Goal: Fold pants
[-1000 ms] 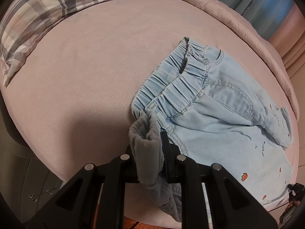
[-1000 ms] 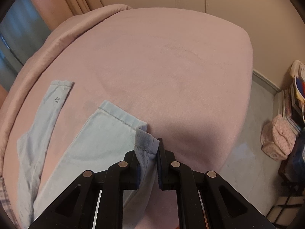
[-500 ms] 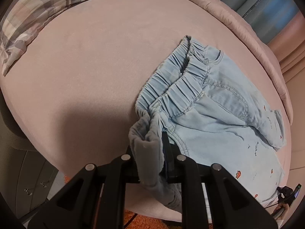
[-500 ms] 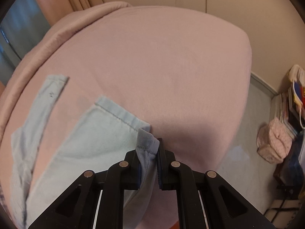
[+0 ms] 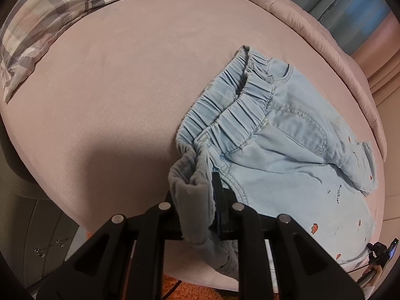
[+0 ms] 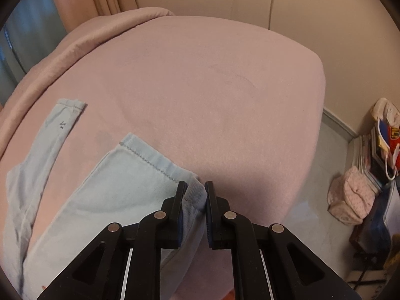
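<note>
On the pink bed (image 5: 112, 100) lie the light blue pants (image 5: 287, 155), with small red prints; the curtain lettering is unreadable. Left gripper (image 5: 200, 195) pinches the waistband corner, right gripper (image 6: 195, 195) pinches a leg hem. A plaid pillow (image 5: 62, 12) lies near, bags (image 6: 350, 200) stand on the floor.

A bed covered in a dusty-pink soft sheet (image 5: 120, 95) fills both views. A plaid grey, pink and cream pillow (image 5: 62, 15) lies at its far left corner in the left wrist view. A folded pink quilt (image 6: 82, 47) runs along the bed's far edge. Beyond it hangs a blue-grey curtain (image 5: 350, 12). On the pale floor (image 6: 322, 175) by the bed's right edge stand a pink quilted bag (image 6: 350, 200) and stacked magazines (image 6: 367, 160).
</note>
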The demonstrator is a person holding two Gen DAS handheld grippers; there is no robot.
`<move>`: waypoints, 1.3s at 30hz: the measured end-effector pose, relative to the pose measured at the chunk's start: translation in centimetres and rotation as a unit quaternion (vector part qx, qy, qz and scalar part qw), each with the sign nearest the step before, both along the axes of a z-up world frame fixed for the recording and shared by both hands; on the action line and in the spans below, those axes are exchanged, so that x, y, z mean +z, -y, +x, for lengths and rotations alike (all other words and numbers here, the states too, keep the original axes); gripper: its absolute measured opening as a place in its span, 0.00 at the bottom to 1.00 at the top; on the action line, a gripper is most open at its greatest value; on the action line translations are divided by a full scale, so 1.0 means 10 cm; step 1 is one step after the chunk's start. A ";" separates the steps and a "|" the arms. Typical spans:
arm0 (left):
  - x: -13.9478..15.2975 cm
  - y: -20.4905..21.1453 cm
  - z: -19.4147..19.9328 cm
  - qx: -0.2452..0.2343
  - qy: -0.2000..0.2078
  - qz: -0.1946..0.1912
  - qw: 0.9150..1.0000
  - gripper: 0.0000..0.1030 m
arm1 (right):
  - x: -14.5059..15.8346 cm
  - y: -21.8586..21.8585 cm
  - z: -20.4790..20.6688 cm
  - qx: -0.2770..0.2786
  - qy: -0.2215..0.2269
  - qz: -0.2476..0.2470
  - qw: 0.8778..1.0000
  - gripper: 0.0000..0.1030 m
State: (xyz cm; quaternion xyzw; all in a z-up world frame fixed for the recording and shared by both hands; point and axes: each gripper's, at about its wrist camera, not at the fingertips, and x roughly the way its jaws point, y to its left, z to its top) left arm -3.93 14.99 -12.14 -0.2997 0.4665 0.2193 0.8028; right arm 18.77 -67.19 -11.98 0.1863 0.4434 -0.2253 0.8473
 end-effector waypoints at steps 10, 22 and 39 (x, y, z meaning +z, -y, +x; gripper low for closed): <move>0.53 0.19 -0.08 -0.001 -0.005 0.068 0.998 0.59 | 0.35 0.02 -0.17 -0.007 -0.004 -0.060 0.998 0.41; 0.94 0.55 0.09 -0.051 0.074 0.058 0.994 0.72 | 0.91 -0.71 -0.16 0.110 0.069 -0.036 0.991 0.62; 0.35 0.97 0.61 -0.118 0.034 -0.054 0.991 0.56 | 0.77 -2.64 1.07 0.340 0.030 0.101 0.935 0.62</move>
